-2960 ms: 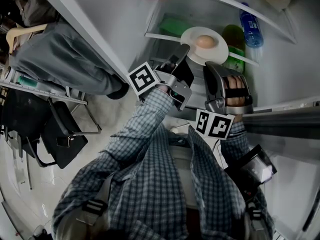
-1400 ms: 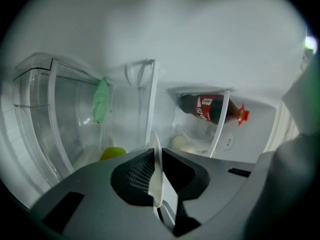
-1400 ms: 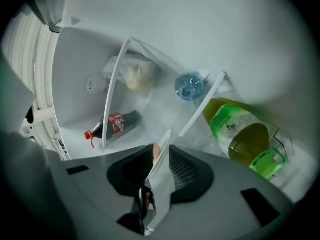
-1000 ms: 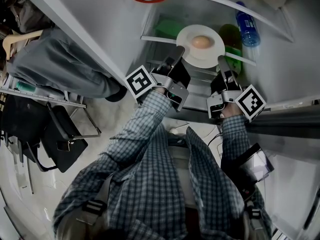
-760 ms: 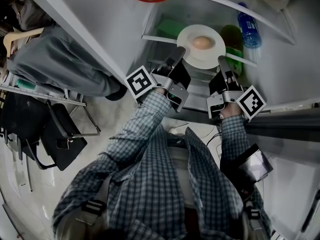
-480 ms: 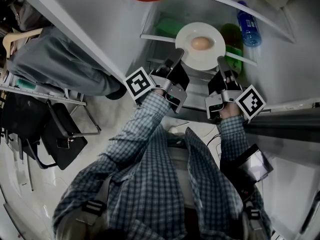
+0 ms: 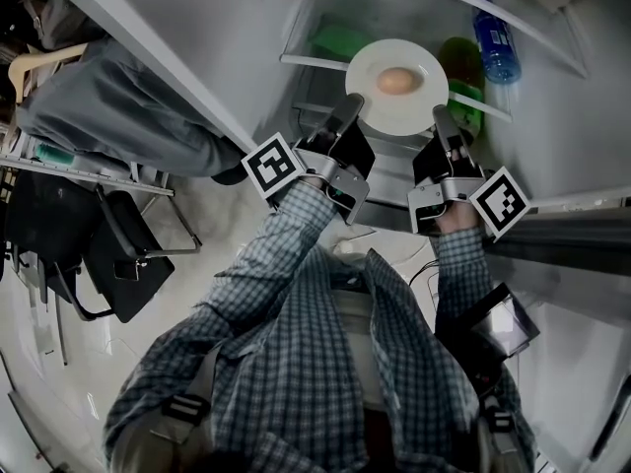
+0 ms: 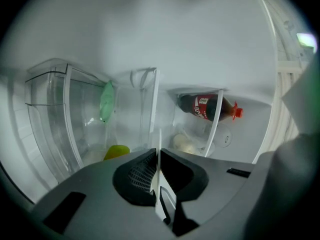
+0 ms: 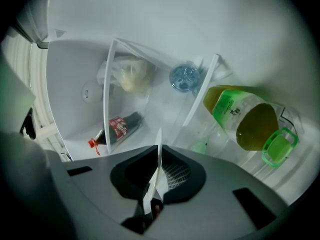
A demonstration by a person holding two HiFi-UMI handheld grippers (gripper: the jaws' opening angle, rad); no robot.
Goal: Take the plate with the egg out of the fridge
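The plate (image 7: pixel 373 99) is white and round, with one brown egg (image 7: pixel 395 82) at its middle. It hangs between the two grippers, in front of the fridge shelves. The left gripper (image 7: pixel 348 113) pinches its near-left rim and the right gripper (image 7: pixel 440 126) its near-right rim. In each gripper view the rim shows as a thin white edge clamped in the jaws. Just beyond the right gripper is a green bottle (image 7: pixel 463 87), with a blue bottle (image 7: pixel 496 45) past it. A cola bottle (image 8: pixel 207 107) lies deeper in — ahead of both grippers.

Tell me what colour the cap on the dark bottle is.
Red. The cap shows best in the left gripper view.
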